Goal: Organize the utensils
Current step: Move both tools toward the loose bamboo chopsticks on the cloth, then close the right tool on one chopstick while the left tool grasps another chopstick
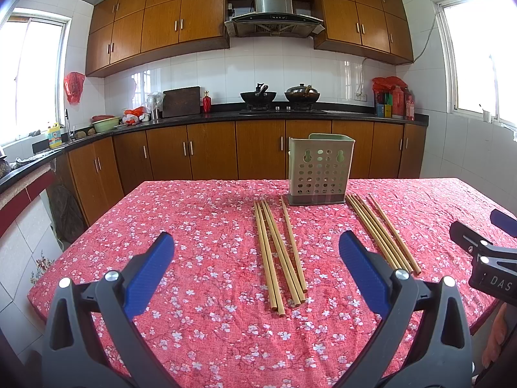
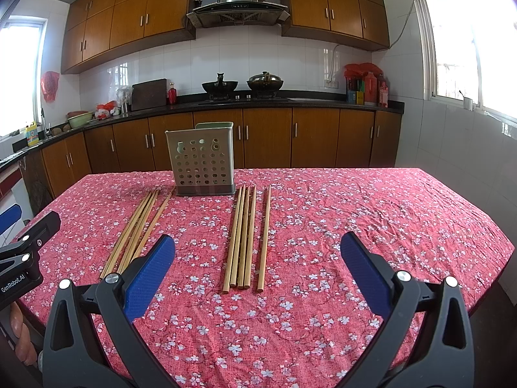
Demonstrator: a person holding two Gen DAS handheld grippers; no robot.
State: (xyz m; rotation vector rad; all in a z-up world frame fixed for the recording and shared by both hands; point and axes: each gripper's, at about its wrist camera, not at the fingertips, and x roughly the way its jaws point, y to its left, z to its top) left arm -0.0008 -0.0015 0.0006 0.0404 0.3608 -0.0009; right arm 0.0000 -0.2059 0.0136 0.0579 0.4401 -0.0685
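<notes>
Two groups of wooden chopsticks lie on the red flowered tablecloth. The left group (image 1: 279, 252) (image 2: 135, 229) lies ahead of my left gripper (image 1: 255, 242), which is open and empty above the cloth. The right group (image 1: 383, 232) (image 2: 247, 236) lies ahead of my right gripper (image 2: 258, 242), also open and empty. A pale green perforated utensil holder (image 1: 318, 169) (image 2: 202, 160) stands upright behind the chopsticks, between the two groups. The right gripper's body shows at the right edge of the left wrist view (image 1: 484, 252).
The table's cloth (image 1: 200, 226) (image 2: 371, 213) reaches to edges on all sides. Beyond it are brown cabinets, a black counter with two woks (image 1: 258, 96), a cutting board and bottles. The left gripper's body shows at the left edge of the right wrist view (image 2: 22, 252).
</notes>
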